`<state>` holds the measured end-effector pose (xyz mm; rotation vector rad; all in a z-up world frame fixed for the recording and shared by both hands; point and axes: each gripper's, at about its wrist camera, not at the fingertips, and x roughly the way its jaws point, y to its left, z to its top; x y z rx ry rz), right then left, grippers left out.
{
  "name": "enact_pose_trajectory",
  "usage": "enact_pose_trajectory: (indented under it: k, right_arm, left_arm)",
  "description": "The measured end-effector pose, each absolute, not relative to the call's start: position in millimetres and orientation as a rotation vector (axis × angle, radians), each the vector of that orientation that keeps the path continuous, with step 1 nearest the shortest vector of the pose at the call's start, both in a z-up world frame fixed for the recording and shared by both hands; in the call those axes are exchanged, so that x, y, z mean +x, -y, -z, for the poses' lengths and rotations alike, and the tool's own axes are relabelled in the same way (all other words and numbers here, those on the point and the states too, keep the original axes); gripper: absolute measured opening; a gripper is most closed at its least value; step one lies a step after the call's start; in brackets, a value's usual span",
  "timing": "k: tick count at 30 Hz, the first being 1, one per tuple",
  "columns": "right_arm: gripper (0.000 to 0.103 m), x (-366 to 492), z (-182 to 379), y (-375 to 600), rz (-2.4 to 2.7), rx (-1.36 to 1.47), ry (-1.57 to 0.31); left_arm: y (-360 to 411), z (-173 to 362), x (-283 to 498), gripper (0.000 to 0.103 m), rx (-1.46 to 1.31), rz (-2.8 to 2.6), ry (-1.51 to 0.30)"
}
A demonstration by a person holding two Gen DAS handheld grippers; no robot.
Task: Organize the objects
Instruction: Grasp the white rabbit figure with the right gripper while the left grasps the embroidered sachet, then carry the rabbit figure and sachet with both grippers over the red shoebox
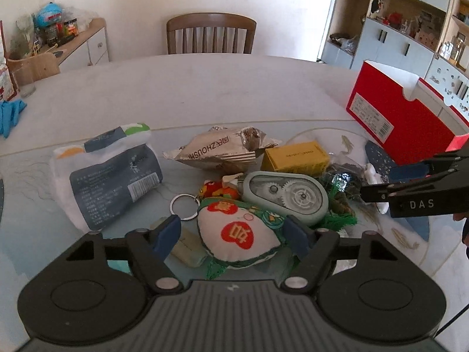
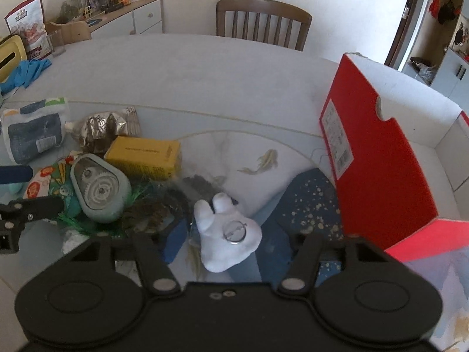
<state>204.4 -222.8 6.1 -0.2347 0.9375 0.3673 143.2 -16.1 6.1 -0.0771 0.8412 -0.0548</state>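
A pile of small objects lies on the table. My left gripper (image 1: 233, 236) is open, its blue pads on either side of an embroidered white and green sachet (image 1: 239, 234) with a key ring (image 1: 184, 206). Behind it lie a grey-green tape dispenser (image 1: 288, 196), a yellow box (image 1: 296, 157), a foil packet (image 1: 222, 149) and a white and blue pouch (image 1: 114, 176). My right gripper (image 2: 227, 242) is open around a white plush hand-shaped toy (image 2: 225, 234) with a metal ring. The open red shoebox (image 2: 378, 158) stands just to its right.
A wooden chair (image 1: 211, 33) stands at the table's far side. A glass (image 1: 25, 82) and blue gloves (image 1: 11, 114) lie at the far left. A sideboard with clutter (image 1: 58, 35) and shelves (image 1: 410, 29) line the walls. My right gripper shows in the left wrist view (image 1: 410, 193).
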Motion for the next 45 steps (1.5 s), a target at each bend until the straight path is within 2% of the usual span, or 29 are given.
enact_pose_trajectory:
  k: [5,7,11,12,14,17,27,37,45]
  right_arm:
    - [0.059,210.6,0.0,226.6,-0.395,-0.185,-0.979]
    - [0.058,211.1,1.9,226.6,-0.403,-0.179,-0.986]
    - [0.049,213.4,2.0,229.2,-0.408,-0.143,-1.001]
    - [0.043,213.7,1.8,229.6,-0.407,-0.139,-1.003]
    - [0.036,213.3,1.7,229.6,-0.407,-0.135,-1.012]
    - [0.034,209.9,-0.9,229.7,-0.395,-0.136,-1.005]
    - [0.034,187.6,-28.1,234.2,-0.375,-0.166,-0.964]
    - [0.035,169.7,-10.0,245.7,-0.347,-0.148,-1.025]
    - [0.035,154.0,-20.5,257.3,-0.344,-0.132,-1.007]
  left_arm:
    - [18.7,-4.3,146.2,0.064,-0.086,0.081,-0.855]
    - [19.3,-4.3,146.8,0.063,-0.084,0.082,-0.858]
    - [19.6,-5.4,147.9,0.059,-0.075,0.085,-0.866]
    - [19.5,-5.6,148.3,0.058,-0.072,0.087,-0.868]
    - [19.2,-6.0,148.3,0.055,-0.070,0.089,-0.870]
    - [18.8,-8.2,147.1,0.053,-0.061,0.091,-0.872]
    - [10.8,-31.6,136.7,0.052,-0.047,0.128,-0.851]
    - [10.6,-35.3,129.4,0.052,-0.031,0.154,-0.859]
    - [15.0,-45.0,126.0,0.052,-0.006,0.184,-0.851]
